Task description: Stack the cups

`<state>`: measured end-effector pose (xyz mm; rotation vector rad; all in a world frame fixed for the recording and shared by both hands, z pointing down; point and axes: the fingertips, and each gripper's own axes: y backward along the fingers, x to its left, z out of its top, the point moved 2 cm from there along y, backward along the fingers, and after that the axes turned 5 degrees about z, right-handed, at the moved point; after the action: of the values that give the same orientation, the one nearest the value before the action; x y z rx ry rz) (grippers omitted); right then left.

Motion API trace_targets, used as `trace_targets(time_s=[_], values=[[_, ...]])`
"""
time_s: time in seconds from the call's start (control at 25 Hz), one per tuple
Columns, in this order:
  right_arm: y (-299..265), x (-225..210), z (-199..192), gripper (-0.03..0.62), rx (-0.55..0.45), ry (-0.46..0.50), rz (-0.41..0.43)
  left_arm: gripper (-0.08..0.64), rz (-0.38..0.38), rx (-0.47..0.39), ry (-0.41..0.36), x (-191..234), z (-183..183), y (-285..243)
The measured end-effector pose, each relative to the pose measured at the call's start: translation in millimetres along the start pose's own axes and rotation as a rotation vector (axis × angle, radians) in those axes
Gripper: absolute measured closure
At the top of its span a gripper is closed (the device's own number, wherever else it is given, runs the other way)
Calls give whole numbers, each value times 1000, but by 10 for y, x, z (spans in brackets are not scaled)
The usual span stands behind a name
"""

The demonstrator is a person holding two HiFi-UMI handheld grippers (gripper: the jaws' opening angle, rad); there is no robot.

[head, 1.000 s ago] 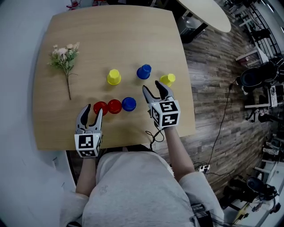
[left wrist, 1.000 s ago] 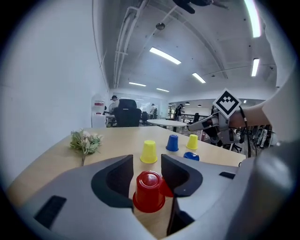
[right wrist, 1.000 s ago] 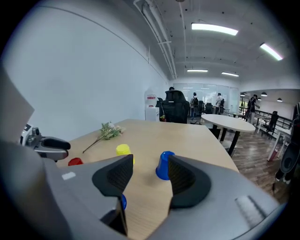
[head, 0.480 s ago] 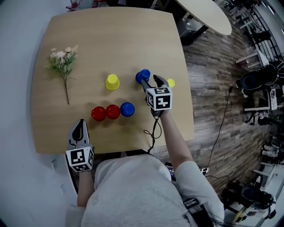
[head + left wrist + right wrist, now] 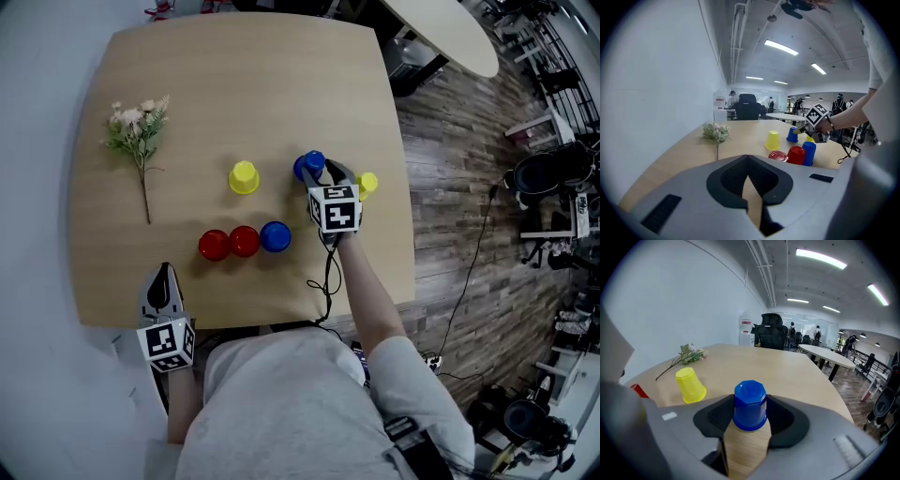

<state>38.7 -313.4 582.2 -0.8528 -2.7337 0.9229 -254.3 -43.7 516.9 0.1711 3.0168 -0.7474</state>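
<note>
We find the right gripper's [image 5: 330,176] fingers, just now closing, standing wide about a blue cup [image 5: 750,406]: inverted, glossy plastic, octagonal-based, on the smooth wood-grain bench [image 5: 234,94]. The left gripper's [image 5: 166,273] fingers meet, empty. The right gripper partly hides one yellow cup [image 5: 367,183].

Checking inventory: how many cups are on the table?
6: lone yellow cup mid-table; far blue cup and edge yellow cup at right; near row: left red cup, middle red cup, near blue cup. None seems hidden.

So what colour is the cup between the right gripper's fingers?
Blue; the cup shows best in the right gripper view.
</note>
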Motion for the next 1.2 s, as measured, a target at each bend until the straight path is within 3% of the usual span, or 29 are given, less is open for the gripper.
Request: trace_targets(time_s=[0.24, 0.6, 0.96, 1.2], values=[[277, 151, 155, 371, -61, -8, 41, 551, -39, -19, -17, -85, 102, -136], [964, 722, 402, 373, -153, 7, 154, 551, -114, -59, -46, -177, 313, -325], [1314, 1360, 178, 373, -98, 50, 267, 551, -156, -64, -57, -216, 315, -348], [1362, 1590, 2, 373, -52, 81, 294, 551, -171, -84, -53, -163, 375, -350]])
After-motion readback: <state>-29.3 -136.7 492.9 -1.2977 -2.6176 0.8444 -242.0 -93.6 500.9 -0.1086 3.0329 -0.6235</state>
